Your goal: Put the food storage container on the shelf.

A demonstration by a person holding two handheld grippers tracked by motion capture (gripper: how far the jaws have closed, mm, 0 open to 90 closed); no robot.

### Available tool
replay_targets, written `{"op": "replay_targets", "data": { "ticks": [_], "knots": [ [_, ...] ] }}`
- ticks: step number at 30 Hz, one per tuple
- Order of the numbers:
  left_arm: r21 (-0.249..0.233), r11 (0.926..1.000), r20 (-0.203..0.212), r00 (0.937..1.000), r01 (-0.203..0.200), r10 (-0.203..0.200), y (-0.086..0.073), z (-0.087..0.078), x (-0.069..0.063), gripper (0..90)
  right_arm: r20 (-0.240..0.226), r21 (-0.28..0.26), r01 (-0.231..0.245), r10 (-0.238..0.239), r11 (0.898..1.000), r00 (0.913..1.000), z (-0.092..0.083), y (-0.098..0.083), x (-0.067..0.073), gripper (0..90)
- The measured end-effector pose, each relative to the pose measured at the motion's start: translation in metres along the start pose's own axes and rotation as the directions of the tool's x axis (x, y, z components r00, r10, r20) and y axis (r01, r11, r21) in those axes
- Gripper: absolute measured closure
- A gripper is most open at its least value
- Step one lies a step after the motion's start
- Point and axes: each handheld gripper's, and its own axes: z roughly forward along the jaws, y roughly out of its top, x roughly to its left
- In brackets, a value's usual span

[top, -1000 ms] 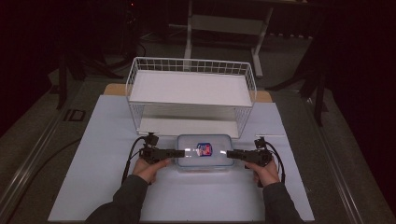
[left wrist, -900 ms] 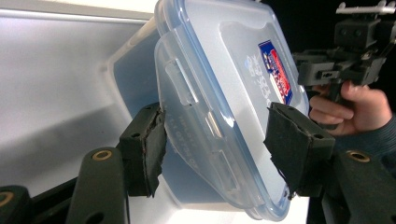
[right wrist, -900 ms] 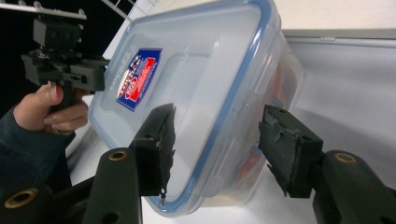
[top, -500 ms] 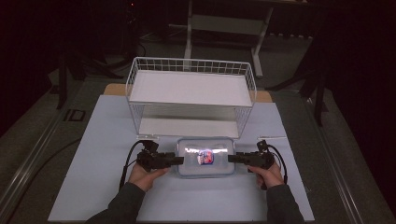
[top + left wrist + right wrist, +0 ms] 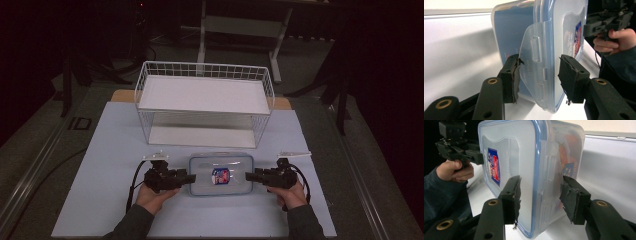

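A clear plastic container (image 5: 202,167) with a blue-rimmed lid and a red-and-blue label (image 5: 220,176) lies on the white mat, between my two grippers. My left gripper (image 5: 190,178) has its jaws over the container's left end. In the left gripper view its pads (image 5: 512,75) sit against body and lid, with an unclipped latch flap (image 5: 534,62) between them. My right gripper (image 5: 249,176) clamps the right end, pads (image 5: 511,195) on lid and base. Both sets of jaws have just been closing, with the container (image 5: 511,150) between them.
A white wire two-level basket rack (image 5: 205,65) stands just behind the container, close to it. The white mat (image 5: 100,150) extends left, right and toward the person. Its front edge is near the forearms; the dark floor and a stand's legs lie beyond.
Both hands and the container between them have shifted toward the person, away from the wire rack. The grippers now sit tighter against the container's ends.
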Motion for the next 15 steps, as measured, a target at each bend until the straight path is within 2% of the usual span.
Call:
{"op": "replay_targets", "data": {
  "ticks": [4, 7, 11, 15],
  "knots": [
    [-0.013, 0.9999, -0.015, 0.9999, 0.002, -0.002, -0.002, 0.001, -0.003, 49.9, 0.034, -0.009, 0.005, -0.005, 1.000, 0.9994, -0.003, -0.006, 0.010, 51.7],
    [-0.024, 0.9997, -0.021, 0.9998, 0.000, 0.000, -0.004, 0.000, -0.004, 49.3, 0.059, -0.020, 0.027, -0.026, 0.999, 0.9979, -0.004, -0.008, 0.018, 51.8],
    [-0.034, 0.9993, -0.023, 0.9996, 0.013, -0.014, -0.005, -0.001, -0.004, 49.3, 0.075, -0.035, 0.038, -0.035, 0.999, 0.9966, -0.003, -0.010, 0.022, 51.9],
    [-0.034, 0.9994, -0.033, 0.9994, 0.009, -0.010, -0.004, -0.004, -0.005, 49.3, 0.075, -0.038, 0.047, -0.044, 0.998, 0.9962, -0.002, -0.010, 0.024, 51.9]
  ]
}}
